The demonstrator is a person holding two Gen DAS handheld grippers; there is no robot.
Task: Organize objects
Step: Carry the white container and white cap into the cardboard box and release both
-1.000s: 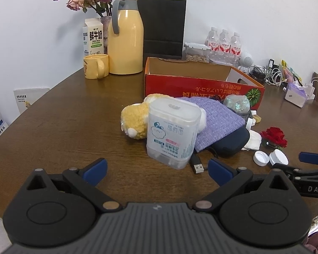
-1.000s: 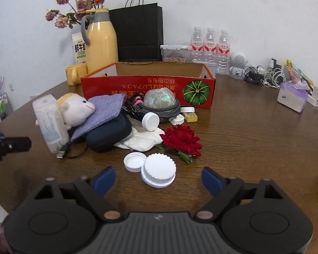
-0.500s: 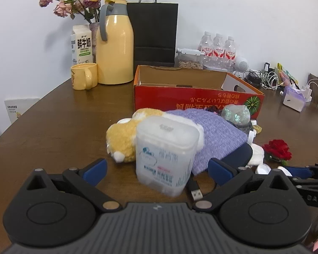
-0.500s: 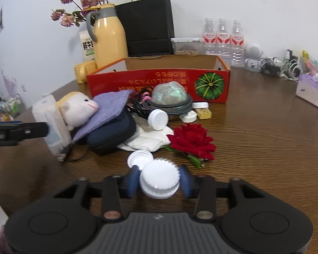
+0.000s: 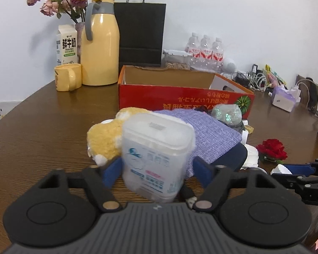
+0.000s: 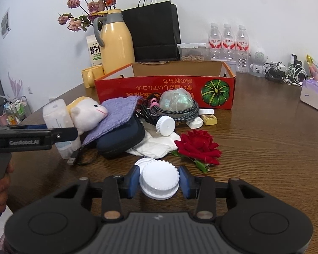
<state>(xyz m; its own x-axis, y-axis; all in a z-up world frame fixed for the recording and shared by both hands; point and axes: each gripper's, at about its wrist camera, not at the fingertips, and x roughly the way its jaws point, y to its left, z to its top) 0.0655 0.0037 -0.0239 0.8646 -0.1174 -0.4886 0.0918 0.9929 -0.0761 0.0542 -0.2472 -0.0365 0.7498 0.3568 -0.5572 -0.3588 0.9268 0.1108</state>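
The left gripper [image 5: 156, 170] has just been closing on the translucent cotton swab box [image 5: 156, 156], its blue pads now pressing the box's sides near the table's [image 6: 265, 148] left edge. The side of that gripper is reading "GenRobot.AI" in the right wrist view. The right gripper [image 6: 159, 182] is clamping the white ribbed lid [image 6: 159, 180] toward the table's near edge. Behind, the red cardboard box [image 6: 165, 89] is showing upside-down Japanese lettering and a green pumpkin; the milk carton [image 5: 66, 46] is reading "FRESH MILK".
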